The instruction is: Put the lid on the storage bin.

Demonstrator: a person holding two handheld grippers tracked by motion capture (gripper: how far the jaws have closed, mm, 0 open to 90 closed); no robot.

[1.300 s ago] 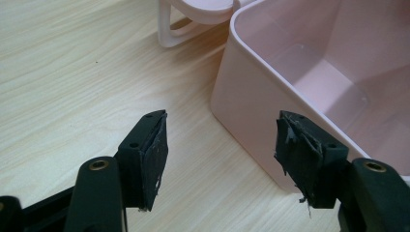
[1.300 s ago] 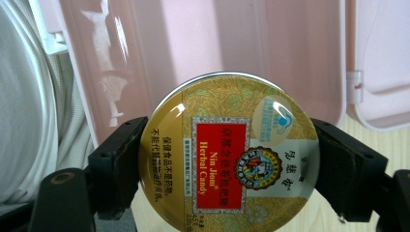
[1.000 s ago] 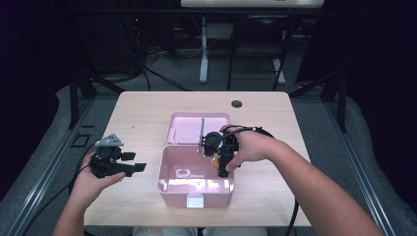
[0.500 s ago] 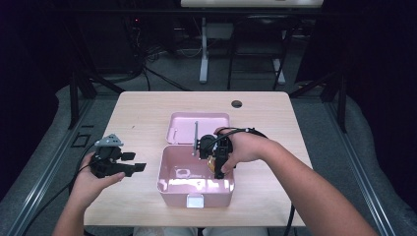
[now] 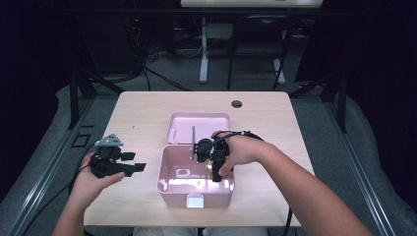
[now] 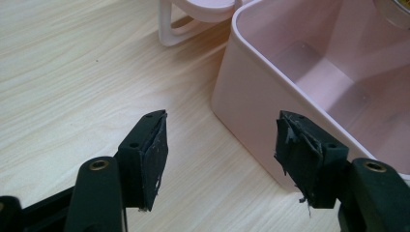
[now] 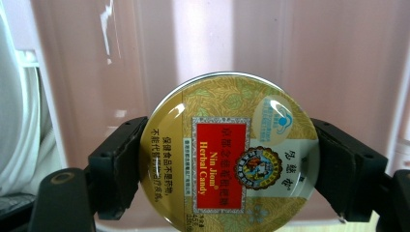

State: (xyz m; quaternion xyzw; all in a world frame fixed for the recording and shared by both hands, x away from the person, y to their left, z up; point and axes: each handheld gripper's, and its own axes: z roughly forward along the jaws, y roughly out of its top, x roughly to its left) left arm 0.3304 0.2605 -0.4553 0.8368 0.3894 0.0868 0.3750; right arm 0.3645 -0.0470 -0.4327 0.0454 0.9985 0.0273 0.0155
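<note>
right gripper [image 7: 227, 164] clamps candy tin [image 7: 229, 154] over pink box [image 5: 169, 184] (frame centre) | left gripper [image 6: 220, 154] wide open, empty, lower left

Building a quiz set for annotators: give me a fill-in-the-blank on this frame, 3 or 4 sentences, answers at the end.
1. The right gripper is shut on a round ____ of herbal candy.
2. It holds that over the open ____ box, whose lid lies on the table beyond it.
3. The left gripper has its jaws ____, with nothing between them.
4. The left gripper is beside the box, over the ____.

Missing words: tin; pink; open; table
</note>
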